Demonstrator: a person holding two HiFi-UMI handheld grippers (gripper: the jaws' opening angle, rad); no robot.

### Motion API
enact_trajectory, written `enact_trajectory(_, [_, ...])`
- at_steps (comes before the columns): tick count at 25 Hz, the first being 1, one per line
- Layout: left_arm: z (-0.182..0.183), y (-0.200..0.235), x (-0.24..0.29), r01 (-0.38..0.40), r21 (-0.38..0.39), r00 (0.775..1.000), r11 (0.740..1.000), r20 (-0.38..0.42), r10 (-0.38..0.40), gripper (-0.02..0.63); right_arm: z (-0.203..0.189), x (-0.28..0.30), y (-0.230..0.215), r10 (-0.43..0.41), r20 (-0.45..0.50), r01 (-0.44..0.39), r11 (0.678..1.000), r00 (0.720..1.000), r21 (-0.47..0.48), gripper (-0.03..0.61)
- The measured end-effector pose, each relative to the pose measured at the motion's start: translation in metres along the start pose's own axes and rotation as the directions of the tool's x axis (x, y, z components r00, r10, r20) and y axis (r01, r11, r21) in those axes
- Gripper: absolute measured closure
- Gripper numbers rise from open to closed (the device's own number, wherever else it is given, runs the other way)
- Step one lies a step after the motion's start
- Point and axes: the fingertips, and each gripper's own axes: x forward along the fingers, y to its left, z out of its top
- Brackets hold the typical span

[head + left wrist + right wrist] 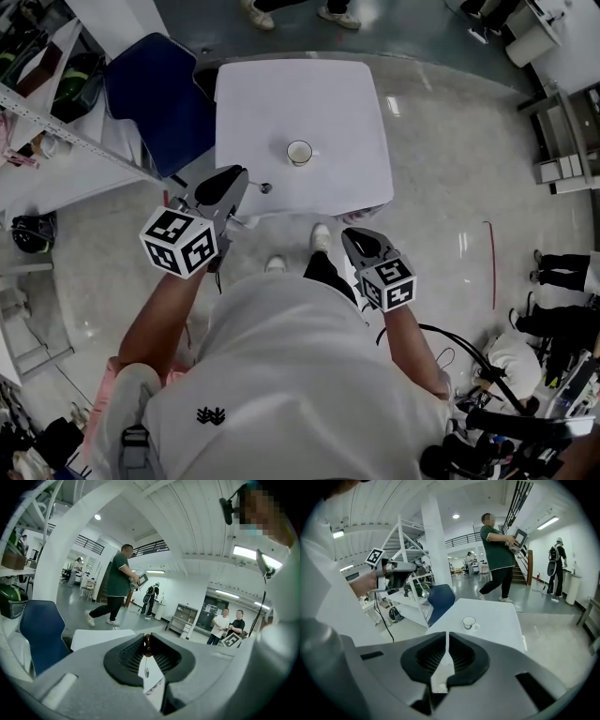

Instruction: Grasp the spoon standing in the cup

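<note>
A white cup (299, 152) stands near the front of the white table (281, 103), and nothing stands in it. It also shows in the right gripper view as the cup (468, 622). My left gripper (242, 176) hangs over the table's front left edge, shut on the thin spoon (265, 187), whose small round end sticks out past the tips. In the left gripper view the spoon's brown end (147, 644) sits pinched at the left gripper's (147, 641) jaw tips. My right gripper (352, 236) is held low in front of the table, jaws together and nothing in them; its tips (446, 637) aim toward the cup.
A blue chair (159, 94) stands at the table's left side, with white shelving (56, 141) beyond it. A person in a green shirt (499, 559) walks past the far side of the table. My own shoes (319, 236) are just short of the table's front edge.
</note>
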Motion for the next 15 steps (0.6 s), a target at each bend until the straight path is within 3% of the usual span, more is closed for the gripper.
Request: enact_trajectory(15, [-0.02, -0.03, -0.04, 0.053, 0.003, 0.999, 0.999, 0.012, -0.053, 0.561, -0.022, -0.019, 0.036, -0.044, -0.012, 0.044, 0.999, 0.999, -0.024, 0.569])
